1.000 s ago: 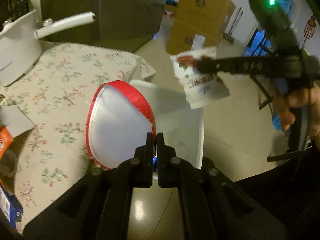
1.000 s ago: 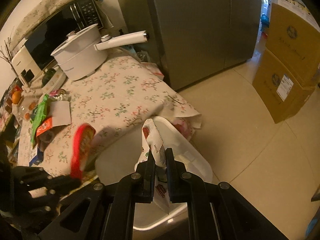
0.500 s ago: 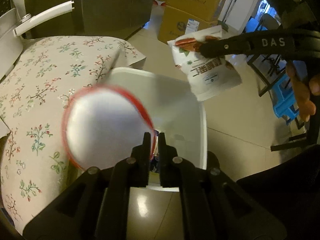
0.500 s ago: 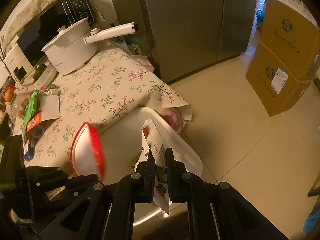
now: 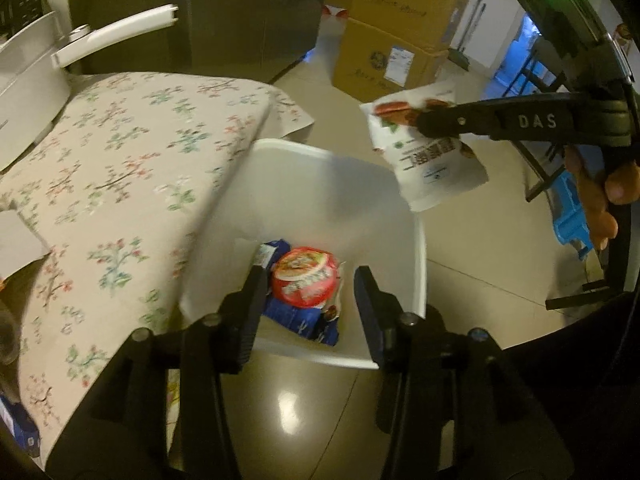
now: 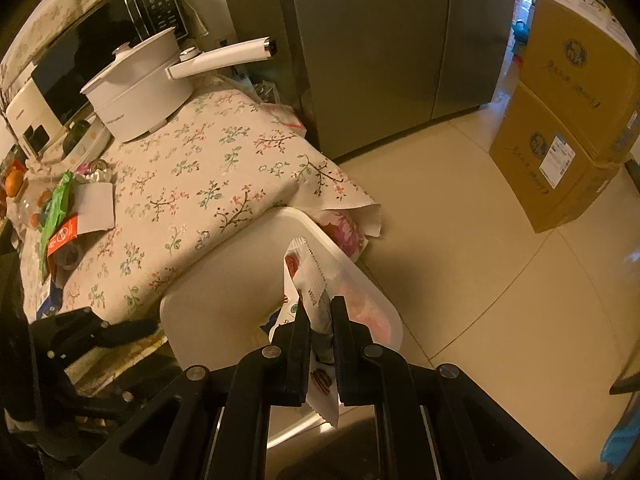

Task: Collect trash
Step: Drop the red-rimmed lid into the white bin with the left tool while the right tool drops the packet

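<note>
My left gripper (image 5: 310, 280) hovers over the white bin (image 5: 320, 168), and its jaws are opening with nothing between them. Below it, a round red-rimmed noodle lid (image 5: 304, 280) lies inside the bin on a blue wrapper (image 5: 296, 316). My right gripper (image 6: 320, 312) is shut on a white snack bag (image 6: 308, 276) and holds it above the bin's far rim (image 6: 224, 292). In the left wrist view that snack bag (image 5: 432, 168) hangs from the right gripper (image 5: 424, 120) at the upper right, with a hand behind it.
The bin stands on the floor against a table with a flowered cloth (image 5: 120, 152). A white pot with a long handle (image 6: 140, 92) sits on the table. Wrappers and paper (image 6: 60, 208) lie at its left end. A grey fridge (image 6: 380, 40) and stacked cardboard boxes (image 6: 560, 140) stand beyond.
The left jaws have opened and the red-rimmed lid has dropped from them into the bin. The right gripper still holds the snack bag in about the same place.
</note>
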{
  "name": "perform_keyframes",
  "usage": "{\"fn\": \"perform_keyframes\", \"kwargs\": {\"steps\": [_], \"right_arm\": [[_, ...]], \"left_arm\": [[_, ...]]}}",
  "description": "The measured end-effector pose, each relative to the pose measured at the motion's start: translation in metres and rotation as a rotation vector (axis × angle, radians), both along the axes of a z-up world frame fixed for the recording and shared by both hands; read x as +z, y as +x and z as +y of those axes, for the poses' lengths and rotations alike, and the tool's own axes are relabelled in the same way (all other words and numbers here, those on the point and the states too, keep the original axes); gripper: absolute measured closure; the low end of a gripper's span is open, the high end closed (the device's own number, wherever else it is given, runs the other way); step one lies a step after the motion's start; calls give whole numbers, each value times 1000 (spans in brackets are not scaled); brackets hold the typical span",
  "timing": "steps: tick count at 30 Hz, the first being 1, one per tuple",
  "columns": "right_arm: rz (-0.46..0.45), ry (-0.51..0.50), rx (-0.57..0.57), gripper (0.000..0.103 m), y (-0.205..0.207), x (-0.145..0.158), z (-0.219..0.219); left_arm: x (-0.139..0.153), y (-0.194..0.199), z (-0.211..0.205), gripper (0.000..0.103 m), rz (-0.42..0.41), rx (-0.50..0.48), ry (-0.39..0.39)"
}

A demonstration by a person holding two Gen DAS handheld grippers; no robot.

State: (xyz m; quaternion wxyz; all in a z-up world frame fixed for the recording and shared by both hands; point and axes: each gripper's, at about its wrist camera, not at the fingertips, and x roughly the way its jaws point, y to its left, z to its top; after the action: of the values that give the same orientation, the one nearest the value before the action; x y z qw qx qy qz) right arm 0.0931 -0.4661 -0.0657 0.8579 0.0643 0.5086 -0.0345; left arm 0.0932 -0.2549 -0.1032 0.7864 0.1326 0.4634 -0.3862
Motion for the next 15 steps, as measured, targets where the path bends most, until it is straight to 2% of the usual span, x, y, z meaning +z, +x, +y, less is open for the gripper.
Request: {"fn": "perform_keyframes", "kwargs": {"steps": [3,12,14,15], "right_arm": [[8,-4,6,92,2,-1,3],[35,-10,14,92,7,-7,11],[41,-3,11,89,7,-9,12],[45,1,7,83,8,-10,12]], "left_arm": [[2,3,11,50,-14,23,11],[7,10,38,48,-29,96,24],[8,10,42,48,-30,102,24],[9,10,44,48,-32,107,27]]}}
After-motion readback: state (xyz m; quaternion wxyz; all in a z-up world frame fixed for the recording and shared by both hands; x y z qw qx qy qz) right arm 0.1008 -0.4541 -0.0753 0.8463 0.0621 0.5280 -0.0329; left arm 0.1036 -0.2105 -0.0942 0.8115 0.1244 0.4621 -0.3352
